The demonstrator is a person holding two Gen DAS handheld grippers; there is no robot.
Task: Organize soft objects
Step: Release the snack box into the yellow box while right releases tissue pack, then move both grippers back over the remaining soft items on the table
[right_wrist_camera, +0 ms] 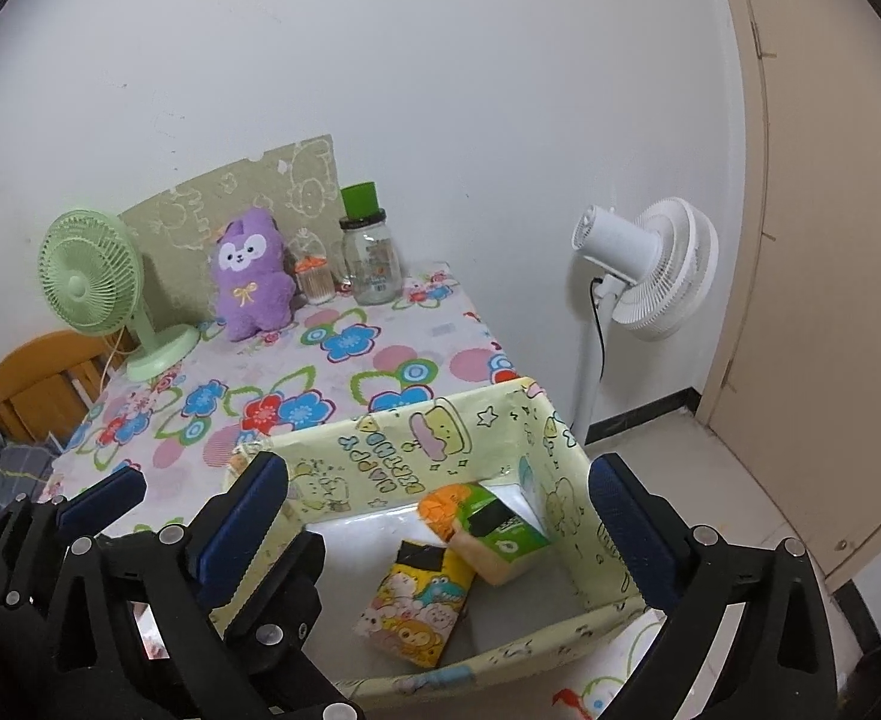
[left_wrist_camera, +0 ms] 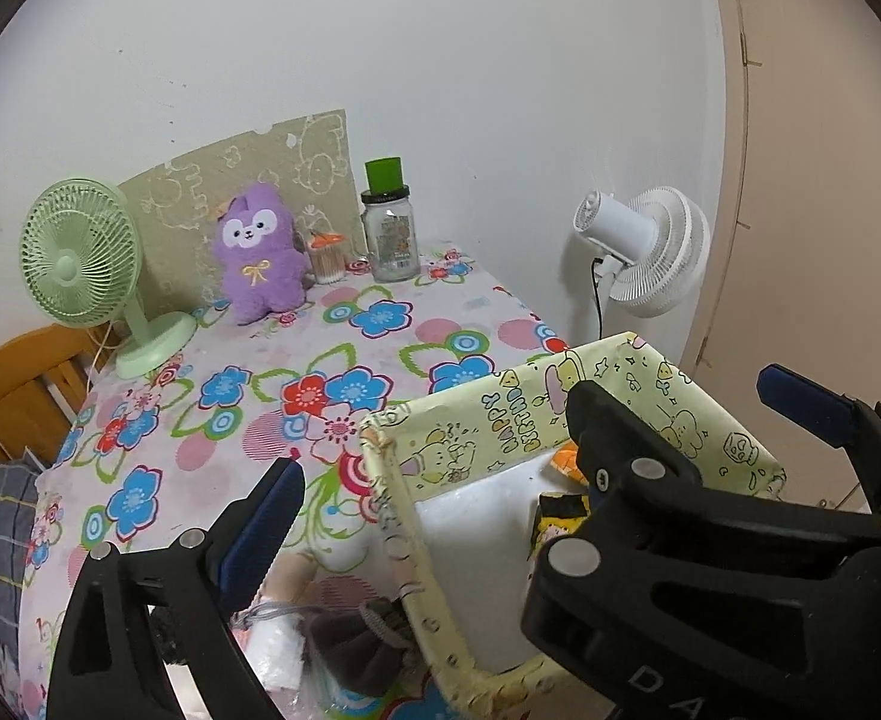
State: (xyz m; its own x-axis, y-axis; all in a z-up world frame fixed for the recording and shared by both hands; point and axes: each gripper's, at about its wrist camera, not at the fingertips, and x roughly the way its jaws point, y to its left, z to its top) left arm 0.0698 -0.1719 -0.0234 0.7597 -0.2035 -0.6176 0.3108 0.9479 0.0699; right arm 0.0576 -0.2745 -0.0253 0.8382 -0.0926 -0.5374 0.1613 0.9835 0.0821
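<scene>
The yellow cartoon-print box (right_wrist_camera: pixel 440 456) sits at the near corner of the flowered table (right_wrist_camera: pixel 344 372), and inside it lie a yellow cartoon pack (right_wrist_camera: pixel 422 606) flat on the white floor and a green-and-orange tissue pack (right_wrist_camera: pixel 488 531) leaning against it toward the right wall. The right gripper (right_wrist_camera: pixel 434 516) hangs over the box with its jaws spread wide, grasping nothing. The left gripper (left_wrist_camera: pixel 536 450) is likewise released and empty, one finger over the tablecloth, the other over the box. Just left of the box, a small brown soft toy (left_wrist_camera: pixel 356 642) lies on the table. At the far edge stand a purple plush (right_wrist_camera: pixel 251 282), a green desk fan (right_wrist_camera: pixel 95 294) and a glass jar (right_wrist_camera: pixel 371 264).
</scene>
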